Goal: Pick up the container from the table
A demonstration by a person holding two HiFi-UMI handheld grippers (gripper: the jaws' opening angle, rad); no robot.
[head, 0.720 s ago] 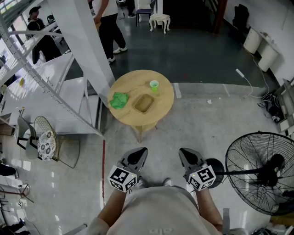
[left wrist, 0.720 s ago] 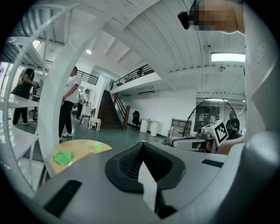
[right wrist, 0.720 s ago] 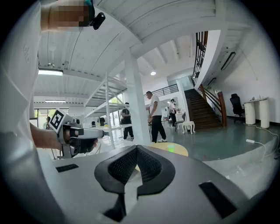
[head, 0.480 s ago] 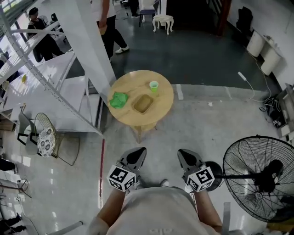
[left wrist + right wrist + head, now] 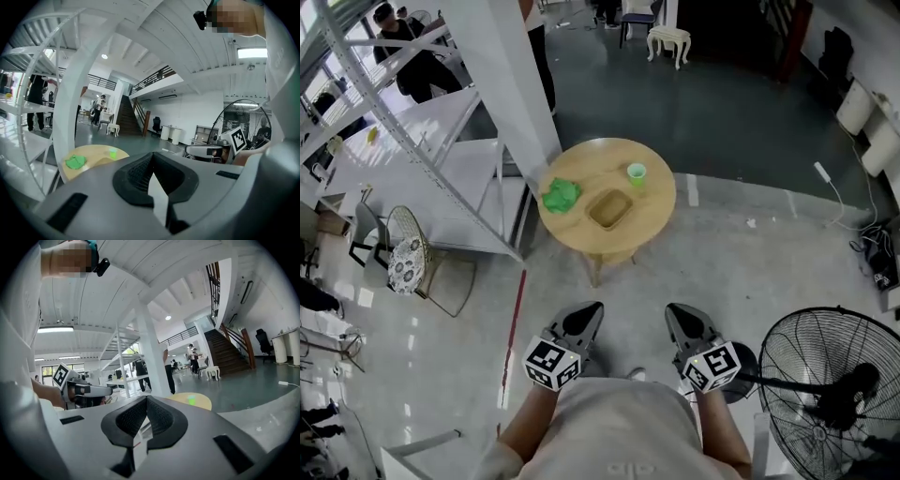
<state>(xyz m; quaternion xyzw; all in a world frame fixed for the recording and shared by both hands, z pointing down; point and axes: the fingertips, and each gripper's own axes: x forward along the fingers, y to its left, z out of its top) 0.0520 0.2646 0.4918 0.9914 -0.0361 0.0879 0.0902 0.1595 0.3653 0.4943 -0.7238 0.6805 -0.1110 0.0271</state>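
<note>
A shallow brown container lies in the middle of a round wooden table some way ahead of me on the floor. A green cup stands behind it and a green cloth lies to its left. My left gripper and right gripper are held side by side close to my body, well short of the table, both shut and holding nothing. The left gripper view shows its shut jaws, the table edge, the cloth and the cup. The right gripper view shows shut jaws and the cup.
A slanting white steel stair frame rises just left of the table. A wire chair stands at the left, a large floor fan at the lower right, a white stool beyond the table. People stand far off at the top left.
The head view has shifted, so the table now shows a little further right. Both grippers keep the same shut pose in front of my body.
</note>
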